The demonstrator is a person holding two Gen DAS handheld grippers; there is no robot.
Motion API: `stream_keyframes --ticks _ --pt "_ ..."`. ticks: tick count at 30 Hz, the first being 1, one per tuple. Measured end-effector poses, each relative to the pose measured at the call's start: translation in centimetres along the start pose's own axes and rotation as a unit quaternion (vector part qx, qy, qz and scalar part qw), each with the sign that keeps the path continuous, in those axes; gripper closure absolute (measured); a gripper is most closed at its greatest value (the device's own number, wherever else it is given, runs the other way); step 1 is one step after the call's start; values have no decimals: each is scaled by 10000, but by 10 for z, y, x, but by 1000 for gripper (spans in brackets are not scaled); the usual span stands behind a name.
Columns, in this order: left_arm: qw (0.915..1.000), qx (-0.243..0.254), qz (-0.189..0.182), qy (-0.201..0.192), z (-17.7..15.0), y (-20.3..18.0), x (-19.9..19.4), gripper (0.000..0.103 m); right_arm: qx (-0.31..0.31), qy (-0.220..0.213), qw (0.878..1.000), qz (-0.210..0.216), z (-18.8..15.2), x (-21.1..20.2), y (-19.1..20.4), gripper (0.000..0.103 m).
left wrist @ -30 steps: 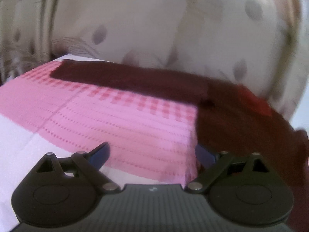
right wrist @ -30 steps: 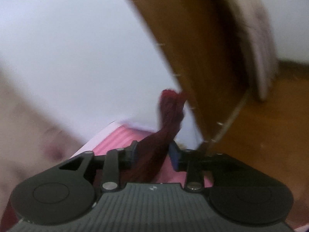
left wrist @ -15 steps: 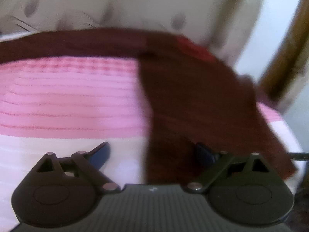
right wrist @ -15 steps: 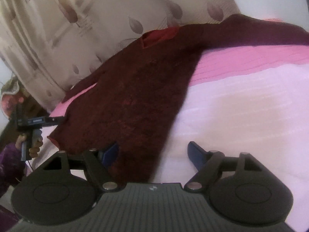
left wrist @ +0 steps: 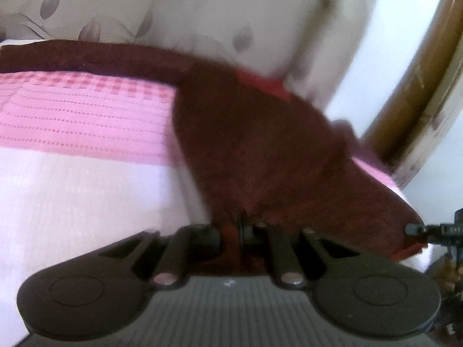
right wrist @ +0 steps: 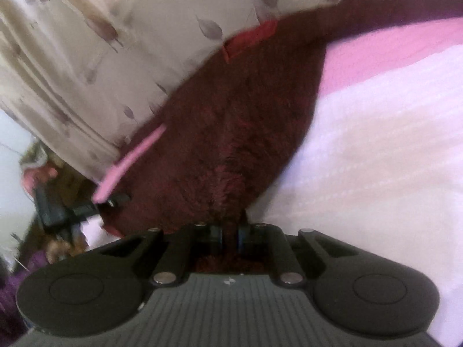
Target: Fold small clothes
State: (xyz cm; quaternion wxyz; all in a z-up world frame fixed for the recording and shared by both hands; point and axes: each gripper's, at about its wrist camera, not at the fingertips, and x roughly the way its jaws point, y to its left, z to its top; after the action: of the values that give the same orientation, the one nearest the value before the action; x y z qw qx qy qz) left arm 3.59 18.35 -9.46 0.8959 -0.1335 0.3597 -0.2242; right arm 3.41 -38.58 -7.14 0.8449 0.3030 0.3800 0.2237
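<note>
A dark maroon fuzzy sweater (left wrist: 260, 144) with a red neck lining (left wrist: 260, 82) lies spread on a pink and white bedspread (left wrist: 72, 179). One sleeve (left wrist: 86, 55) stretches along the far edge to the left. My left gripper (left wrist: 234, 230) is shut on the sweater's near hem. In the right wrist view the same sweater (right wrist: 231, 121) fills the middle, and my right gripper (right wrist: 230, 235) is shut on its hem, with fabric bunched between the jaws. The other gripper's tip (right wrist: 115, 199) shows at the sweater's left corner.
A beige leaf-print curtain (left wrist: 173, 8) hangs right behind the bed. A wooden frame (left wrist: 419, 81) stands at the right. The bed's edge (right wrist: 130, 156) runs along the left of the right wrist view, with clutter (right wrist: 43, 190) beyond it on the floor.
Both grippers were open half a second ago and have closed on the sweater's hem. A second ago the right gripper held the sweater up in the air; it now lies on the bed.
</note>
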Motion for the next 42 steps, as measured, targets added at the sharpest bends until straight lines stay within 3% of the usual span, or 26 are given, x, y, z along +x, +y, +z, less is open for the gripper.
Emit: stream_keyframes --ticks 6,11,12,14,16,19,21,23,24,28,31,36,40,42 --pt "9996 -268 -78 -34 -49 -30 -51 93 34 -103 9999 92 -11 -59 18 89" --pt "9997 -82 227 -26 -87 -41 -60 91 394 180 9989 -151 -50 -75 1 89" --pt "9995 -71 272 -109 -91 -40 -62 86 447 227 9986 -172 -57 -73 -3 88" --pt "9986 -170 397 -299 -92 -37 -67 66 571 261 9978 -221 -68 -66 -9 85" --pt "9960 -341 616 -543 -91 -33 -86 29 703 228 9971 -180 -73 -69 -17 73" --pt "9892 -672 645 -1129 -81 -19 -120 25 869 29 9962 -64 -71 -87 -25 63" --pt "9855 -780 614 -1374 -65 -19 -134 25 972 -350 9947 24 -61 -109 -32 61" --pt "9837 -705 625 -1534 -47 -25 -135 23 1057 -812 9911 -47 -44 -131 -41 50" --pt "9837 -596 614 -1583 -33 -31 -130 23 1092 -988 9890 -102 -36 -138 -46 45" --pt "9838 -236 792 -1592 13 -55 -78 23 1104 -1677 9774 -664 15 -149 -81 43" --pt "9842 -355 675 -1596 40 -68 -26 23 1491 -2091 9616 -970 58 -150 -130 43" --pt "9810 -833 594 -1648 56 -63 38 23 2063 -2627 9272 -1694 131 -151 -211 43" --pt "9778 -632 1076 -1683 56 -61 71 23 2696 -2734 9011 -2015 167 -150 -275 43" --pt "9780 -454 1192 -1649 52 -61 81 23 3087 -2696 8959 -1714 179 -139 -303 37"
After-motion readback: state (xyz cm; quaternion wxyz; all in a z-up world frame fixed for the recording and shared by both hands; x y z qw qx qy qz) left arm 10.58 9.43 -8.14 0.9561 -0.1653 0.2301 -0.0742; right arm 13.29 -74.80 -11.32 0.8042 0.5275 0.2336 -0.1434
